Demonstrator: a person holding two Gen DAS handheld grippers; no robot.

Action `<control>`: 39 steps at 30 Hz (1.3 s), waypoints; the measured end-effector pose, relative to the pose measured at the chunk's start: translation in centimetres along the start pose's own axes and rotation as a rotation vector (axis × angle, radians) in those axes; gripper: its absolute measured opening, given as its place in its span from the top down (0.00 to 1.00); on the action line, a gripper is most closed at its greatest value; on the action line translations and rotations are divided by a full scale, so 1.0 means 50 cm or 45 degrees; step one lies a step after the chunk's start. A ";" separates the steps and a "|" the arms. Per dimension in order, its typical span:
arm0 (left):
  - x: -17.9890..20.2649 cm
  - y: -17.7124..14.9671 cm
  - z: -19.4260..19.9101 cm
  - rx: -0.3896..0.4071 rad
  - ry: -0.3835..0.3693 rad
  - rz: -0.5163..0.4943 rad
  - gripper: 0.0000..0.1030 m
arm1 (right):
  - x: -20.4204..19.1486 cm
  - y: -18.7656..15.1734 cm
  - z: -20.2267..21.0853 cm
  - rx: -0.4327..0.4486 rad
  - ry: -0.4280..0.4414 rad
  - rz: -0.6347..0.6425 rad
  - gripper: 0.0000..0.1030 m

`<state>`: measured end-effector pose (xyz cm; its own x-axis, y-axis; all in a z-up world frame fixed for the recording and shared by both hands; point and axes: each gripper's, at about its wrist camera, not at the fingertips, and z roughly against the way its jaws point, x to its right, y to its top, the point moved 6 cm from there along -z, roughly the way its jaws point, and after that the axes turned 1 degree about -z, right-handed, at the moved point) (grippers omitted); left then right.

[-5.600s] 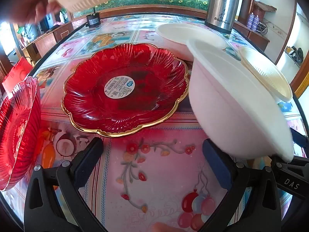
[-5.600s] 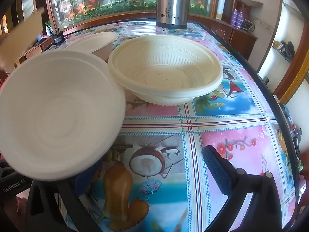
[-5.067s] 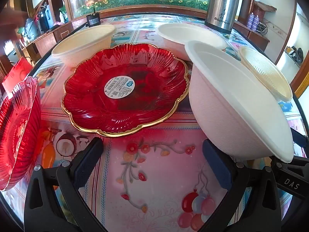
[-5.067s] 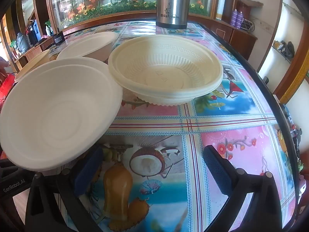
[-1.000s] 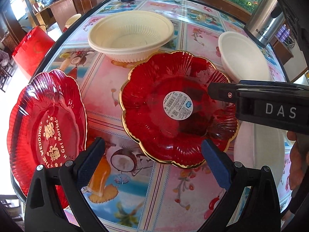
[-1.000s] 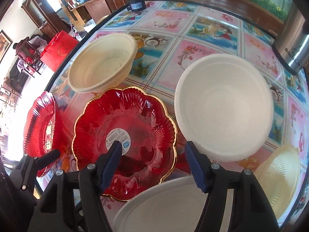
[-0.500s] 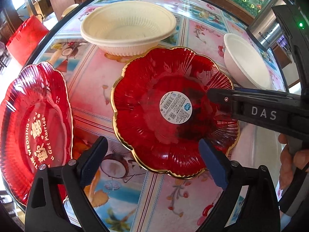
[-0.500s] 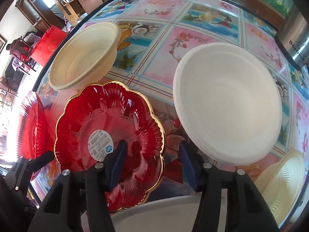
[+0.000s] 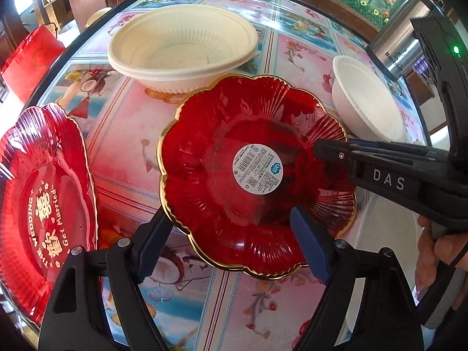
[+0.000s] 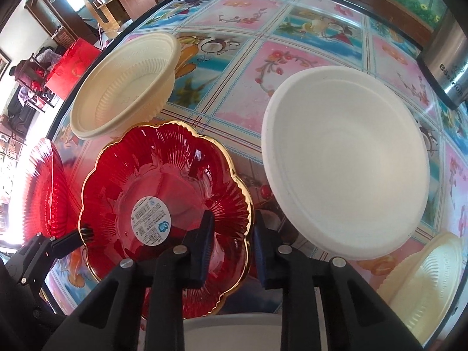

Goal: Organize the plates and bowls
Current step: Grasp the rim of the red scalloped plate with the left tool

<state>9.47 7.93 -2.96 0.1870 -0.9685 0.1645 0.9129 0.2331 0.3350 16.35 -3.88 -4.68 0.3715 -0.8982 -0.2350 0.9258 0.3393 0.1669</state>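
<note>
Evidently thin, rigid and slippery, the red plate [image 10: 163,193] should be taken at its gold rim, where the right gripper [image 10: 231,244] has just been closing to pinch it, left gripper [image 9: 228,241] agape, empty.

Both wrist views are brightly lit by daylight, with the far left edge of each frame blown out to white. The glossy tabletop [image 9: 295,49] carries broad pale glare, and the red plate [image 9: 222,152] shows sharp specular highlights along its ribs and casts a red tint onto the surface beside it. Fisheye distortion bends the table edge into an arc and darkens the corners; the centre is sharp, while the near gripper bodies are slightly soft.
</note>
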 end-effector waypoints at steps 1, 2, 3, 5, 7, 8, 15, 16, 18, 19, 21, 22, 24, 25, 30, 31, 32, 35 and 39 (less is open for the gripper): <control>0.000 0.002 0.000 0.001 -0.008 0.005 0.21 | 0.002 -0.001 0.001 0.004 0.007 -0.003 0.81; -0.004 0.004 0.000 0.004 -0.009 0.013 0.25 | 0.004 -0.002 0.002 0.006 0.013 -0.007 0.82; -0.009 0.006 0.002 0.011 -0.004 0.021 0.28 | 0.004 -0.003 0.003 0.007 0.016 -0.009 0.83; -0.016 0.010 0.003 0.017 -0.003 0.029 0.37 | 0.010 -0.007 0.008 0.007 0.021 -0.014 0.83; -0.019 0.013 0.004 0.022 -0.009 0.033 0.37 | 0.009 -0.012 0.009 0.008 0.024 -0.017 0.83; -0.019 0.015 0.003 0.019 -0.007 0.036 0.37 | 0.009 -0.012 0.009 0.008 0.025 -0.016 0.83; -0.019 0.022 -0.001 0.023 0.020 0.026 0.52 | 0.020 -0.021 0.017 0.014 0.017 -0.022 0.83; -0.021 0.023 -0.002 0.023 0.019 0.030 0.57 | 0.015 -0.013 0.014 0.016 0.011 -0.026 0.83; -0.025 0.024 -0.001 0.021 0.012 0.039 0.62 | 0.019 -0.014 0.017 0.024 0.000 -0.033 0.83; -0.025 0.025 -0.001 0.019 0.004 0.040 0.63 | 0.022 -0.015 0.019 0.025 -0.004 -0.039 0.83; -0.023 0.025 0.001 0.020 0.001 0.040 0.64 | 0.027 -0.016 0.022 0.030 -0.007 -0.046 0.84; -0.023 0.023 0.002 0.020 -0.001 0.045 0.64 | 0.027 -0.017 0.024 0.033 -0.008 -0.049 0.84; -0.023 0.022 0.004 0.019 -0.003 0.059 0.64 | 0.025 -0.016 0.030 0.046 -0.010 -0.049 0.85; -0.025 0.021 0.006 0.023 -0.005 0.071 0.64 | 0.023 -0.015 0.034 0.053 -0.011 -0.046 0.85; -0.023 0.018 0.008 0.013 -0.011 0.085 0.64 | 0.015 -0.011 0.045 0.072 -0.028 -0.023 0.86; -0.021 0.016 0.008 0.008 -0.011 0.085 0.64 | 0.016 -0.012 0.044 0.070 -0.034 -0.021 0.86; -0.020 0.015 0.008 0.006 -0.008 0.083 0.64 | 0.017 -0.013 0.043 0.068 -0.040 -0.019 0.86; -0.014 0.009 0.008 -0.004 -0.011 0.078 0.64 | 0.022 -0.015 0.039 0.058 -0.043 -0.019 0.86; -0.009 -0.002 0.012 -0.020 -0.017 0.088 0.64 | 0.030 -0.018 0.034 0.049 -0.041 -0.022 0.85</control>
<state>9.08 8.39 -2.53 0.2449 -0.9488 0.1994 0.9035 0.2980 0.3081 15.96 -6.03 -3.53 0.3527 -0.9124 -0.2075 0.9284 0.3135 0.1997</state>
